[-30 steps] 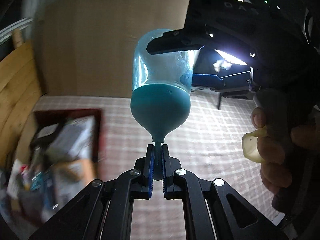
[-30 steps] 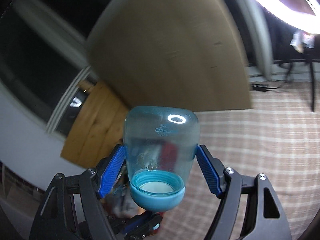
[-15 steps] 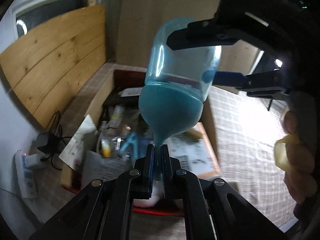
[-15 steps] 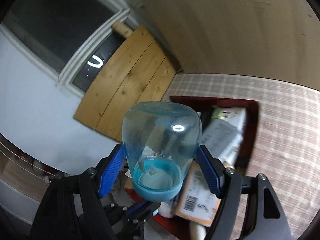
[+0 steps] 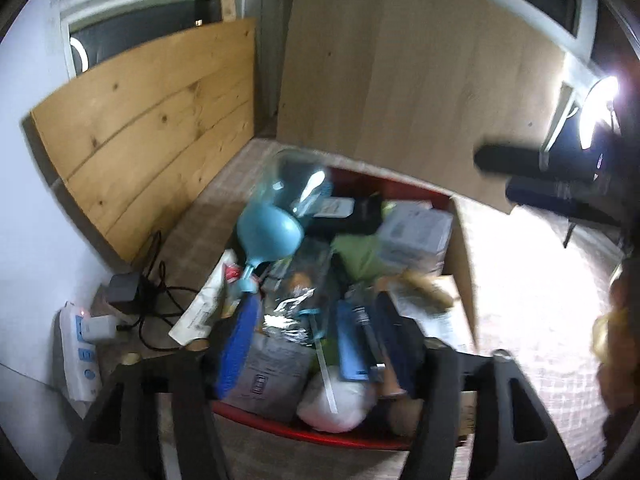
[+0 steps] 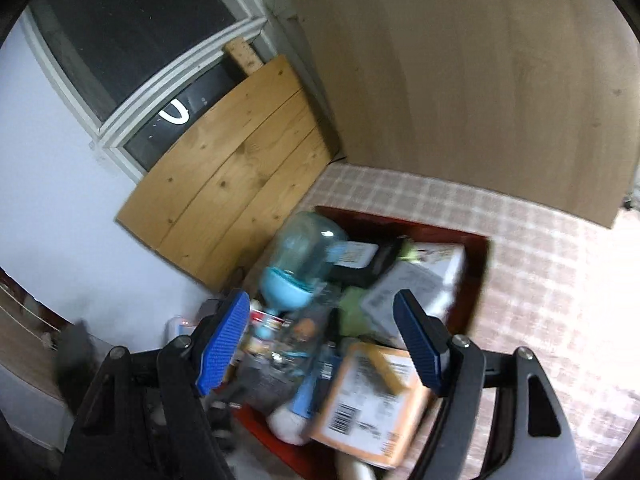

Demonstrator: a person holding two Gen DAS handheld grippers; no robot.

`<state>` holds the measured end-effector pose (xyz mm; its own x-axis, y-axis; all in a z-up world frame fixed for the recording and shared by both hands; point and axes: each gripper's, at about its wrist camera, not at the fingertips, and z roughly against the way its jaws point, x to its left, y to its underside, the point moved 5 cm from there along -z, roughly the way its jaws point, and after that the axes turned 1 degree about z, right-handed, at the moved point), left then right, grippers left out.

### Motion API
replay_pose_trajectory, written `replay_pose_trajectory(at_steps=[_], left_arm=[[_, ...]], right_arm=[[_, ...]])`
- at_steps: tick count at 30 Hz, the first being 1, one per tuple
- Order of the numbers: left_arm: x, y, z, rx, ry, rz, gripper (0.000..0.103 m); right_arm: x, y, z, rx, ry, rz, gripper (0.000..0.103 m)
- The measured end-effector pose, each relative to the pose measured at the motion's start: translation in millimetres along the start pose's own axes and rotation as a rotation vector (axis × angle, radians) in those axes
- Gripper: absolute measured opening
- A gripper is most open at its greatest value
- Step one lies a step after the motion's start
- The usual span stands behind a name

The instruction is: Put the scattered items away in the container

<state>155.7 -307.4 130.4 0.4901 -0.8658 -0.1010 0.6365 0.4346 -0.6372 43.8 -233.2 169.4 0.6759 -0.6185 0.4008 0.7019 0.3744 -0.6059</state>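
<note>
A clear blue baby bottle (image 5: pixel 280 208) with a teal cap lies tilted at the far left of the red-walled box (image 5: pixel 344 434), free of both grippers; it also shows in the right wrist view (image 6: pixel 302 264). The box (image 6: pixel 478 276) is full of packets, cartons and bags. My left gripper (image 5: pixel 316 356) is open and empty above the box's near edge. My right gripper (image 6: pixel 320 340) is open and empty above the box. The right gripper's dark fingers (image 5: pixel 532 160) show at the right edge of the left wrist view.
A pine board (image 5: pixel 152 120) and a brown panel (image 5: pixel 400 68) lean on the wall behind the box. A power strip (image 5: pixel 78 348) and cables lie on the floor left of it. Checked matting (image 6: pixel 552 264) runs to the right.
Both grippers have opened and let go of the bottle, which has dropped into the far left of the box. Both views have swung down over the box.
</note>
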Motion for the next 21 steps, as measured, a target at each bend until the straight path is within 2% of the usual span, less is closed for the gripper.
replay_pose_trajectory(at_steps=[3,7,11,14,16,21], left_arm=[[-24.4,-11.3,25.1,-0.047,0.033,-0.019,0.076],[-70.1,-16.8,51.6,-0.117,0.072,-0.088,0.079],[-123.4,-11.0,65.6,-0.143,0.129,-0.172,0.083],[-159.4,-0.4,66.9,-0.136,0.185,-0.22,0.089],[-183.0,8.1,65.4,-0.126,0.213,-0.251,0.098],[-228.4,22.2,61.2,-0.114,0.228,-0.308,0.101]], right_arm=[[-22.4,11.8,27.4,-0.037,0.045,-0.007,0.073],[-58.7,34.0,69.8,-0.089,0.123,-0.024,0.073],[-98.5,61.7,117.2,-0.137,0.251,-0.033,0.073],[-128.5,83.0,149.4,-0.154,0.334,-0.068,0.073],[-147.3,96.3,168.9,-0.168,0.378,-0.097,0.074],[-191.5,128.5,215.4,-0.203,0.47,-0.187,0.074]])
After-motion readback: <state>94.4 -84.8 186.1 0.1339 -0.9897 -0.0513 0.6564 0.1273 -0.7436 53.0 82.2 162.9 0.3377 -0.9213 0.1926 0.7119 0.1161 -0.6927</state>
